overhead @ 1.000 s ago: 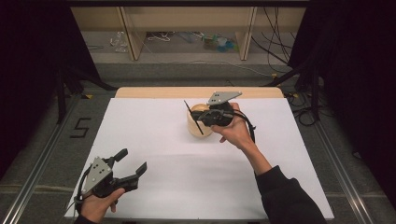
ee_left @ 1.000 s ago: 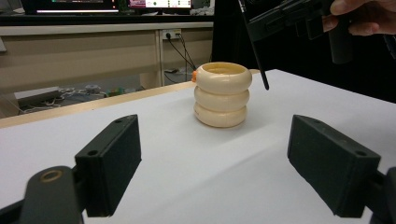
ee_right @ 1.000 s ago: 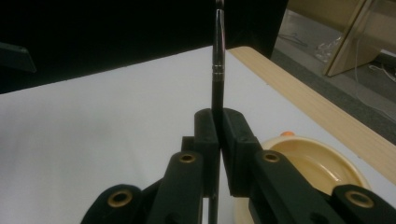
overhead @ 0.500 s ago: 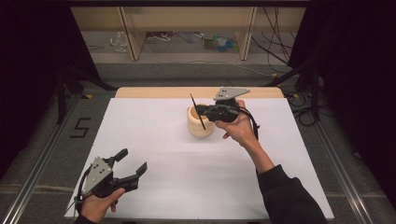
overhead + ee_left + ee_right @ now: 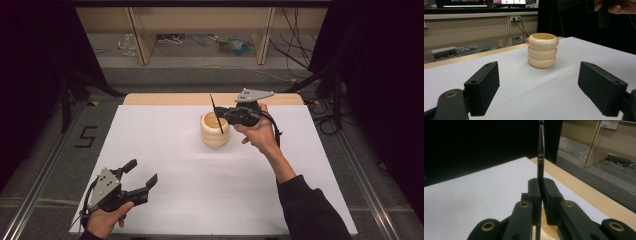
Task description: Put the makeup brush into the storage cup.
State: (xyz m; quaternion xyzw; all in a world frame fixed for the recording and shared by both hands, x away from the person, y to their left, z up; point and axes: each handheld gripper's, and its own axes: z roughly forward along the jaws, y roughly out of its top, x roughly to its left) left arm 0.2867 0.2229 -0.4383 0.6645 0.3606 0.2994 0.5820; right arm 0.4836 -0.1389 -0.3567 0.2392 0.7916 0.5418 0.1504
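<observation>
The right claw is clamped on a thin black pen, holding it nearly upright with its lower end at the mouth of the cream ringed holder. That suits sliding the pen straight through the narrow opening. The holder stands on the white table toward the middle of the far edge, while the left claw waits near the near-left corner, jaws spread wide and empty, probably kept clear of the working hand.
</observation>
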